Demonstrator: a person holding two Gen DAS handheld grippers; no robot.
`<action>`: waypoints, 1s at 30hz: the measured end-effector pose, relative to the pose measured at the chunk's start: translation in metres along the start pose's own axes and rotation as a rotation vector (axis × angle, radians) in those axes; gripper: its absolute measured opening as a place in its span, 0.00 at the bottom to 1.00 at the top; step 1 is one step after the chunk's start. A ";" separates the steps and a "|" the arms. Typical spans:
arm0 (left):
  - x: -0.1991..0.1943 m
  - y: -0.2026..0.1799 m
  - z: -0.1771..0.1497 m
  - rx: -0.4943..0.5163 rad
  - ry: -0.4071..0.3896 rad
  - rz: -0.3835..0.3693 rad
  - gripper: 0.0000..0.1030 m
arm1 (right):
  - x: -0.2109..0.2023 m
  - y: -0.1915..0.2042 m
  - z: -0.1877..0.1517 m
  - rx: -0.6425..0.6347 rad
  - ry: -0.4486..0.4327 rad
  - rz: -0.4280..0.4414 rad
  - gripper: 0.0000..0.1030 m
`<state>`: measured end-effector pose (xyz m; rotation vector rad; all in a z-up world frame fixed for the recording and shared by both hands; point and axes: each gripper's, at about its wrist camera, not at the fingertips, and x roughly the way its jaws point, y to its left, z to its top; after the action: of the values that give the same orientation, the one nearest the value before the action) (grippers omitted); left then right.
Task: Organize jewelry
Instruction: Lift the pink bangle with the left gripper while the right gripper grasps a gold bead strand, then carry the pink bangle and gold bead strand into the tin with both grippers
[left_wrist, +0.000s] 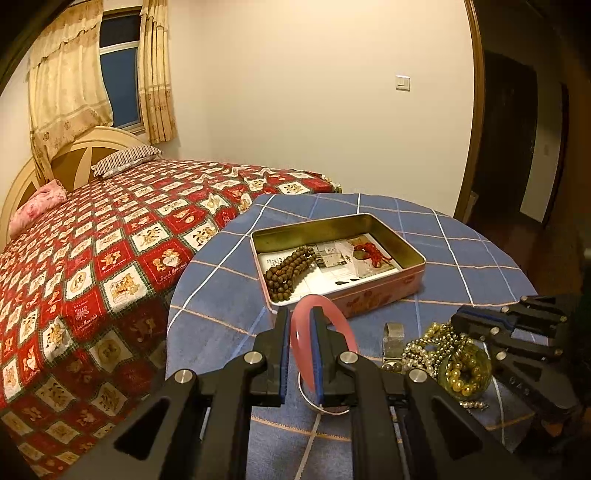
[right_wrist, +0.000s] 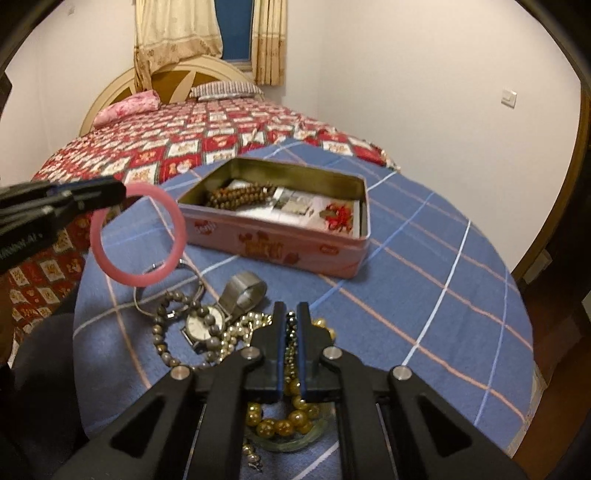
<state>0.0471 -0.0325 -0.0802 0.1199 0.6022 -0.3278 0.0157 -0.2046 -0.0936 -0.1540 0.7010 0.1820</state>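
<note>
tin (left_wrist: 373, 295) holds wooden beads (left_wrist: 290, 271), red charm (left_wrist: 371, 253).

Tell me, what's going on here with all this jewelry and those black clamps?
A person is sorting jewelry with two hand-held grippers. The left gripper is shut on a pink bangle, held in the air beside the open tin, which already holds brown beads and a red trinket. The right gripper sits over the jewelry pile, nearly closed around a bead strand.
</note>
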 end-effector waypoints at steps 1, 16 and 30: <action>0.000 -0.001 0.001 0.002 -0.001 -0.003 0.09 | -0.002 0.000 0.002 0.001 -0.006 -0.001 0.06; -0.006 0.001 0.032 0.039 -0.061 0.015 0.09 | -0.024 -0.004 0.044 -0.038 -0.095 -0.043 0.06; 0.022 0.004 0.074 0.071 -0.088 0.050 0.09 | -0.010 -0.013 0.092 -0.078 -0.146 -0.092 0.06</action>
<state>0.1049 -0.0494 -0.0321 0.1875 0.4995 -0.3044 0.0687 -0.2002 -0.0167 -0.2446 0.5408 0.1307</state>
